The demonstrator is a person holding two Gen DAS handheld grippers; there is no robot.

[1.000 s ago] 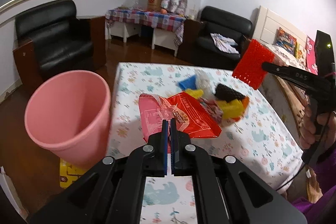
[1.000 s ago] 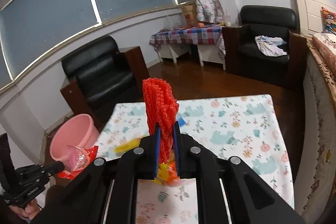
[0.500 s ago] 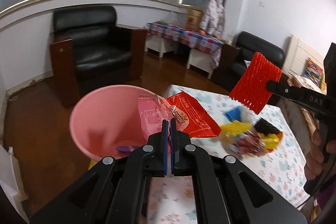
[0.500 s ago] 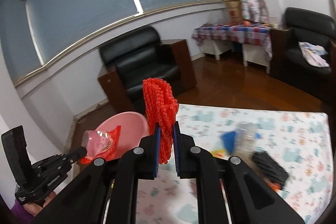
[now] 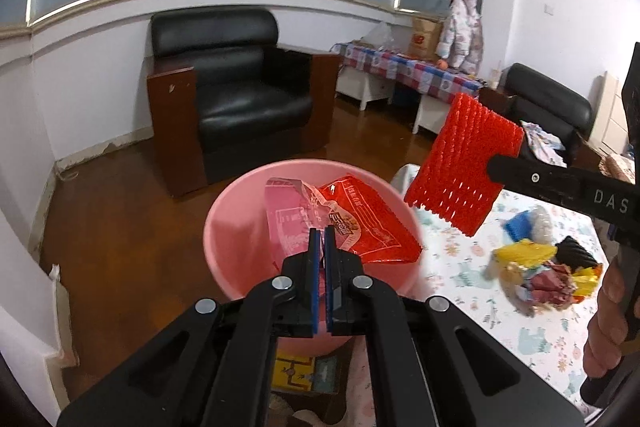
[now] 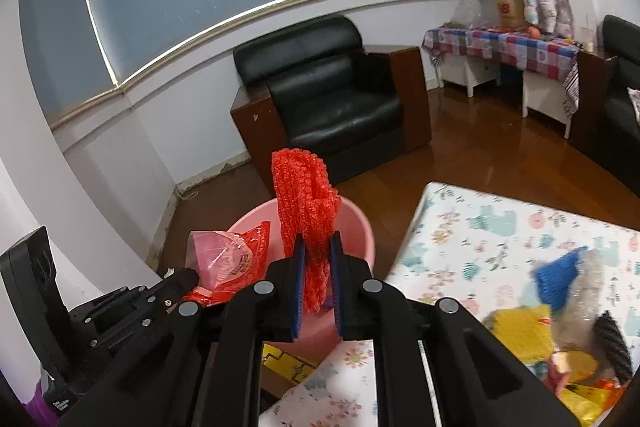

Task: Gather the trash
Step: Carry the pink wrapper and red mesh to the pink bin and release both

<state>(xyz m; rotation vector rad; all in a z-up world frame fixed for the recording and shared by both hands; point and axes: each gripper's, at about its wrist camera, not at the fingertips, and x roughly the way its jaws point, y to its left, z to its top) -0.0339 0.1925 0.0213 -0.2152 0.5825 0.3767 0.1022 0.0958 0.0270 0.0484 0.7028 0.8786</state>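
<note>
Left gripper (image 5: 319, 231) pinched a crinkled red-and-pink plastic snack wrapper (image 5: 340, 223), held over the mouth of the round pink plastic bin (image 5: 224, 251) on the wooden floor. Right gripper (image 6: 316, 251) clamped a red foam mesh sleeve (image 6: 306, 203), upright, above the bin's far side. Remaining wrappers (image 5: 536, 267) lay heaped on the floral-clothed table (image 5: 552, 339) beside the bin. Black leather armchair (image 5: 240, 99) stood behind.
</note>
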